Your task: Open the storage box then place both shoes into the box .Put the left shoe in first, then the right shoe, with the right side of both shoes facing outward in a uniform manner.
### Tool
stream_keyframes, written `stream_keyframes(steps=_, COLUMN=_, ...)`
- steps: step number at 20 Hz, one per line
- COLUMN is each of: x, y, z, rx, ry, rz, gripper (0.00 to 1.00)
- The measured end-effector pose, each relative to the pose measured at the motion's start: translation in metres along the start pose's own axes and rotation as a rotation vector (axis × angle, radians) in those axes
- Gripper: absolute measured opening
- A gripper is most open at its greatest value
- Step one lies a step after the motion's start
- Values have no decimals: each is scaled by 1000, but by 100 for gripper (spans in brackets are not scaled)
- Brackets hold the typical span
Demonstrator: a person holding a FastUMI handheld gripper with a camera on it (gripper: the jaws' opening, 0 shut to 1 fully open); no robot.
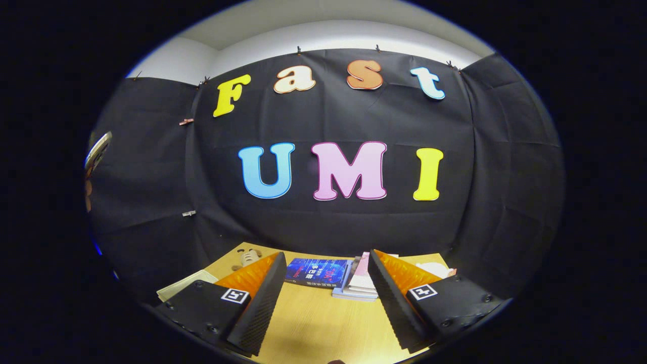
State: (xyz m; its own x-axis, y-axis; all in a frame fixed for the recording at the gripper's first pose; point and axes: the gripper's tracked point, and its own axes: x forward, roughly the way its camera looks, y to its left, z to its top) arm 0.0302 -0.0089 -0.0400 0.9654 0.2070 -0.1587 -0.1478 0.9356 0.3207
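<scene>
Two fingers of the gripper (326, 263) stand spread apart, pinching nothing, above a light wooden table (313, 323). Just beyond them lie a blue book (316, 272) and a stack of books (360, 284), before the booth's black cloth wall (151, 167).

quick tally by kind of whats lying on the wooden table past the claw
Blue-covered book, flat just beyond the open claw: 1
Stack of pale books or booklets right of it: 1 stack, number in it unclear
Small plush toy at the back: 1
Flat pale sheet beside the left finger: 1
Whitish thing behind the right finger, kind unclear: 1
Total: 5 on the wooden table
</scene>
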Motion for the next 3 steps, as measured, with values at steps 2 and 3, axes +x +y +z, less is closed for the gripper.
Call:
stream_keyframes(steps=2, x=-2, y=-14, z=3, rx=1, ry=-19, rz=2, gripper=98)
stream_keyframes(steps=3, x=-3, y=-20, z=4, rx=-1, ry=-25, rz=3, gripper=98)
